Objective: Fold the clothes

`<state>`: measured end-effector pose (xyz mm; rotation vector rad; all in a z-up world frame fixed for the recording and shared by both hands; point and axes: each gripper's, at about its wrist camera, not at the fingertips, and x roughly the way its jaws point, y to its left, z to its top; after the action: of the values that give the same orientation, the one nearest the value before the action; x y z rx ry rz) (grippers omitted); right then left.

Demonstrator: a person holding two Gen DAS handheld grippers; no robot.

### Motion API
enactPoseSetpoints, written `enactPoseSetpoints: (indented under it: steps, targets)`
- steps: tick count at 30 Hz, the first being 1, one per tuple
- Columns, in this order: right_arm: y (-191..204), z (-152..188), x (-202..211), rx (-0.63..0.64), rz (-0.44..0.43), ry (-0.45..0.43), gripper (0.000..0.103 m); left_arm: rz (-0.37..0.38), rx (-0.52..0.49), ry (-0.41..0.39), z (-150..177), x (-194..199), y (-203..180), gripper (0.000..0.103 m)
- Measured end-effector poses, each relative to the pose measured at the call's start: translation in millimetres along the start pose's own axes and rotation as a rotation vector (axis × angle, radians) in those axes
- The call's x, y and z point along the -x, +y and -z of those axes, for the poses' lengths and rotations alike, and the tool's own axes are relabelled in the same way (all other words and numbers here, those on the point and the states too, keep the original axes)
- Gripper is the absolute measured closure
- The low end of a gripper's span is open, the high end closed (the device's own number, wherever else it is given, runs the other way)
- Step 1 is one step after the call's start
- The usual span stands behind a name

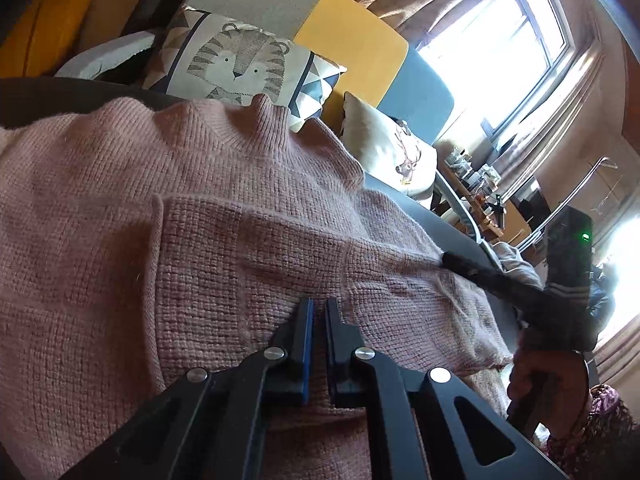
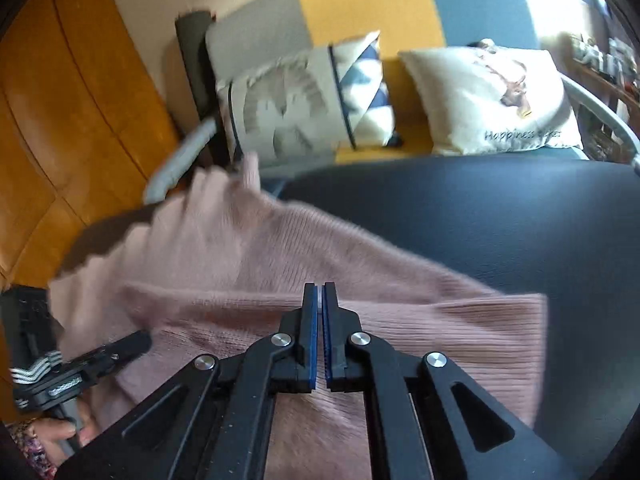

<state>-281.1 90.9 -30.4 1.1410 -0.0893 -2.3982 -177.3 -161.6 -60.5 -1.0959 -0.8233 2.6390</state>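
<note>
A pink knit sweater point(image 1: 200, 200) lies spread on a dark table point(image 2: 480, 220), collar toward the sofa, with a ribbed part folded across it point(image 2: 440, 320). In the left wrist view my left gripper point(image 1: 319, 308) is shut on the coarse knit of the folded layer, with only a narrow slit between its pads. From the right wrist view its tip point(image 2: 136, 340) rests at the fold's left end. My right gripper point(image 2: 320, 292) is shut on the top edge of the ribbed band. It pinches the sweater's right edge point(image 1: 448, 258), where the knit puckers toward it.
Behind the table stands a grey, yellow and blue sofa point(image 2: 360, 4) with a tiger cushion point(image 1: 236, 64) and a deer cushion point(image 2: 492, 96). Brown leather point(image 2: 60, 120) lies to the left. A cluttered side table point(image 1: 480, 188) and a bright window point(image 1: 500, 40) are at the right. A person's hands point(image 1: 536, 380) hold the grippers.
</note>
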Motion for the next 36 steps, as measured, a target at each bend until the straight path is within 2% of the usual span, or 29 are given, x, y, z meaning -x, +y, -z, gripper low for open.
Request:
enactPoseSetpoints:
  steps: [2,5,7,10,14,16,20,22,24,29,31,34,36]
  targets:
    - [-9.0,4.1,12.8,0.030,0.058,0.006,0.101,0.007,0.006,-0.001,0.0,-0.1,1.0,0.097]
    - [-32.6,14.7,15.0,0.012,0.081,0.038,0.101,0.008,0.007,-0.002,-0.1,0.2,0.9,0.097]
    - [-54.2,21.2,14.0,-0.016,0.119,0.048,0.103,0.010,0.011,-0.002,-0.3,0.6,1.3,0.097]
    - [-81.7,20.0,19.2,-0.134,0.134,0.017,0.103,0.010,0.014,-0.001,-0.9,0.0,1.9,0.098]
    - [-59.8,17.2,37.7,-0.069,0.109,-0.005,0.100,0.015,0.019,0.000,-1.3,-0.1,2.6,0.098]
    - [-42.3,25.4,50.9,-0.019,0.045,-0.018,0.100,0.019,0.022,0.000,-1.4,-0.2,3.1,0.098]
    - [-24.5,58.1,65.8,0.013,-0.038,0.036,0.100,0.027,0.030,0.001,-1.9,-0.5,4.4,0.098]
    - [-21.6,73.0,59.5,0.052,-0.005,0.105,0.100,0.031,0.034,0.001,-2.2,-0.7,5.1,0.098]
    - [-32.0,86.2,65.2,0.065,0.034,0.084,0.102,0.035,0.038,0.001,-2.4,-0.9,5.8,0.098]
    - [-77.9,91.5,77.1,-0.153,-0.002,0.049,0.103,0.043,0.050,0.003,-2.4,-2.0,7.9,0.100]
    - [-67.0,83.5,84.6,-0.101,0.017,0.034,0.099,0.046,0.052,0.003,-2.8,-2.4,8.9,0.100]
    - [-64.6,82.5,96.9,-0.142,-0.024,-0.017,0.099,0.051,0.057,0.003,-2.7,-2.7,9.7,0.100]
    - [-68.8,87.7,80.3,-0.122,0.044,0.063,0.100,0.054,0.060,0.004,-2.6,-3.2,10.1,0.100]
